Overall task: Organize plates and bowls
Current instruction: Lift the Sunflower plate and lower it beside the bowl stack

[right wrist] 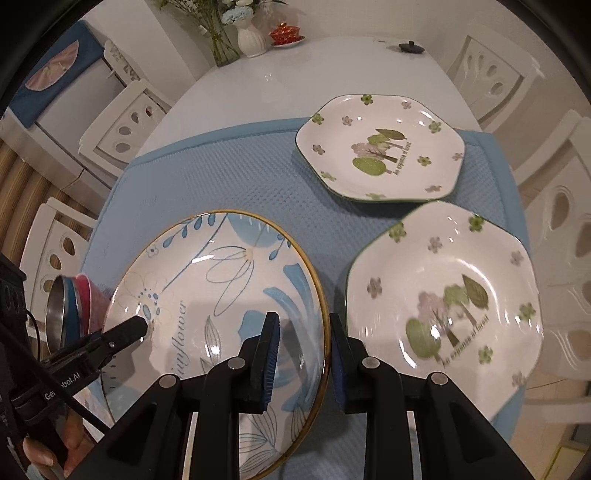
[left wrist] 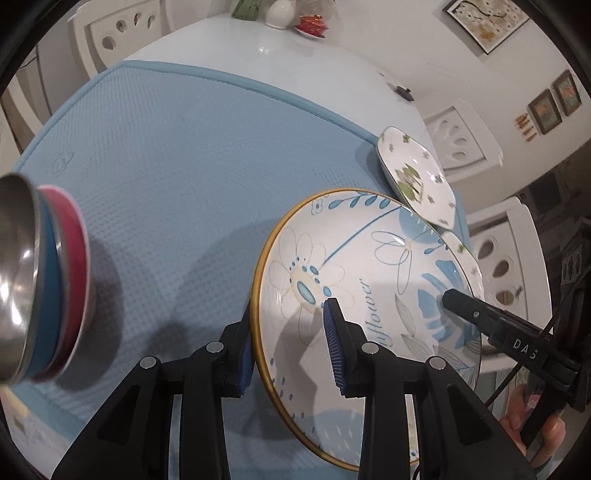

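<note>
Left wrist view table [left wrist: 258, 40]: white, glossy, with a vase [left wrist: 279, 13] and a red cup [left wrist: 312, 24] at its far end.
Mat [left wrist: 184, 155]: blue, waffle-textured, spread over the near part of the table.
Round plate [left wrist: 354, 258]: white with blue flowers and a gold rim, tilted, its near edge off the mat, gripped on opposite rims by both grippers.
Far hexagonal plate [right wrist: 380, 147]: white with green trees, flat on the mat's far right corner.
Near hexagonal plate [right wrist: 443, 291]: same pattern, just right of the round plate, blurred; the round plate overlaps its edge in the left wrist view.
Bowls [left wrist: 40, 280]: nested steel, blue and pink, at the mat's left edge, well apart from the plates.
Left gripper [left wrist: 291, 347]: pinching the round plate's left rim between its blue pads.
Right gripper [right wrist: 303, 354]: pinching the round plate's right rim, one finger over the plate face, one outside.
Hands: fingers [left wrist: 532, 424] wrap the right gripper's handle.
</note>
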